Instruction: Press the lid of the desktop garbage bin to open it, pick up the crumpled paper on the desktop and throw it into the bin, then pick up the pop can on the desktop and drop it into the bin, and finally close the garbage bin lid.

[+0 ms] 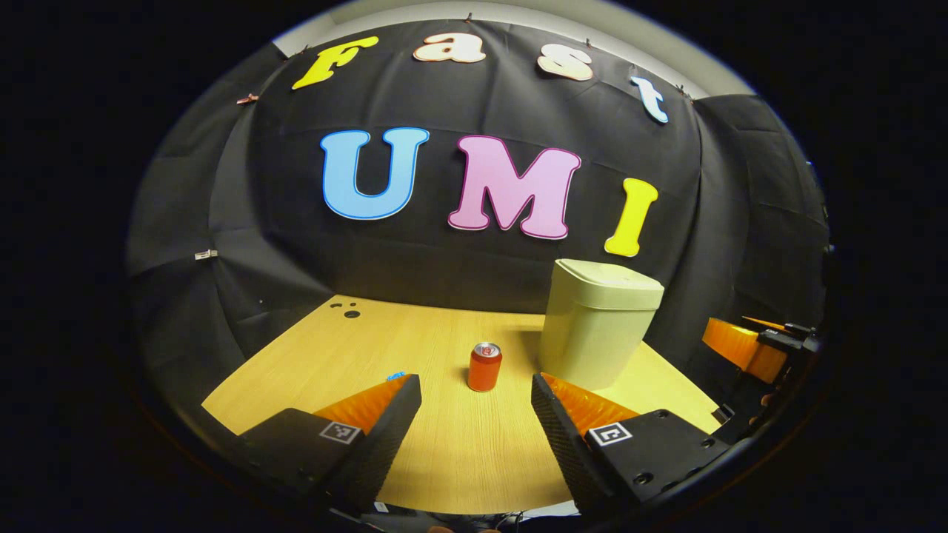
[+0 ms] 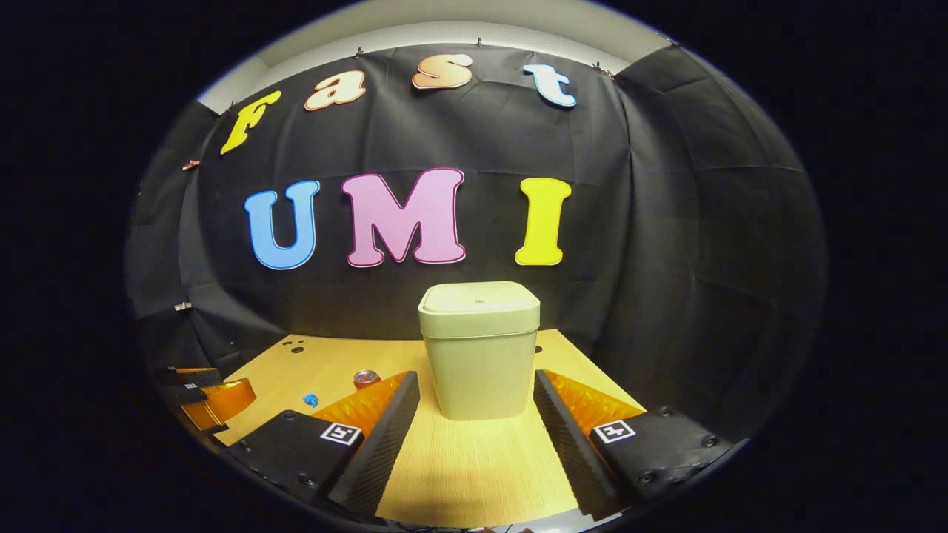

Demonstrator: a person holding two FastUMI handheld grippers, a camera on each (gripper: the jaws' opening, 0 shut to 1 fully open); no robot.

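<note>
Standing on woodgrain desktop (image 2: 474,474): boxy bin (image 2: 480,355), lid (image 2: 478,302) apparently shut.

desktop (image 1: 444,444) of pale wood-grain laminate, smooth with a soft sheen. garbage bin (image 2: 481,355) of matt, smooth plastic, its lid (image 2: 480,300) the same finish. pop can (image 1: 484,367) of glossy metal with a bright silvery top. booth wall (image 2: 666,222) of matt, creased cloth.
</note>
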